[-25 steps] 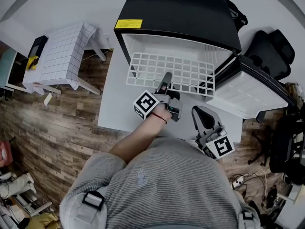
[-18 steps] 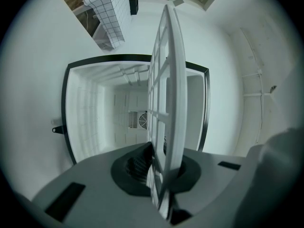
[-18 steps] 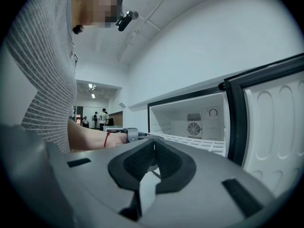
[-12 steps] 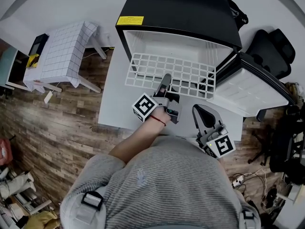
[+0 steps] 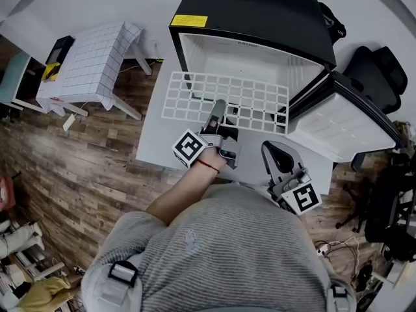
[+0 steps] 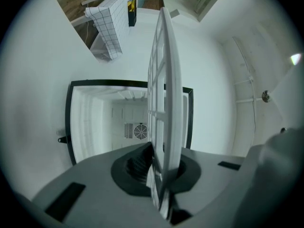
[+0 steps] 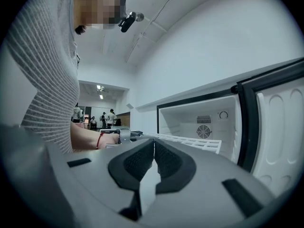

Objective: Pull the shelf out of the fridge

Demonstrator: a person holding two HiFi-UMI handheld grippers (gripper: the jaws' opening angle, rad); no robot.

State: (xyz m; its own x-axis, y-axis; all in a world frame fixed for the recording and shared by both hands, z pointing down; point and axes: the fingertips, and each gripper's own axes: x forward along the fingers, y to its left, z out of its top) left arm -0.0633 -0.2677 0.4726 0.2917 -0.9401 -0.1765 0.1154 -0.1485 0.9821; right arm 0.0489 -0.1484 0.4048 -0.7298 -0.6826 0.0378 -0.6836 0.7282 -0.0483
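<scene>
The white plastic lattice shelf, clamped at its front edge by the left gripper, is judged mostly drawn from the black fridge; its rear is not yet cleared. The right gripper is closed, empty.

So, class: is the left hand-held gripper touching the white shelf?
Touching. The left gripper view shows the left hand-held gripper with its pads pressed on the edge of the shelf.

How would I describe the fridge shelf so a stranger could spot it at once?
Start at the black fridge standing open on the white table. Sticking out of its mouth is the shelf, a flat white lattice, its front edge clamped by the left gripper. Its open square holes set it apart.
</scene>
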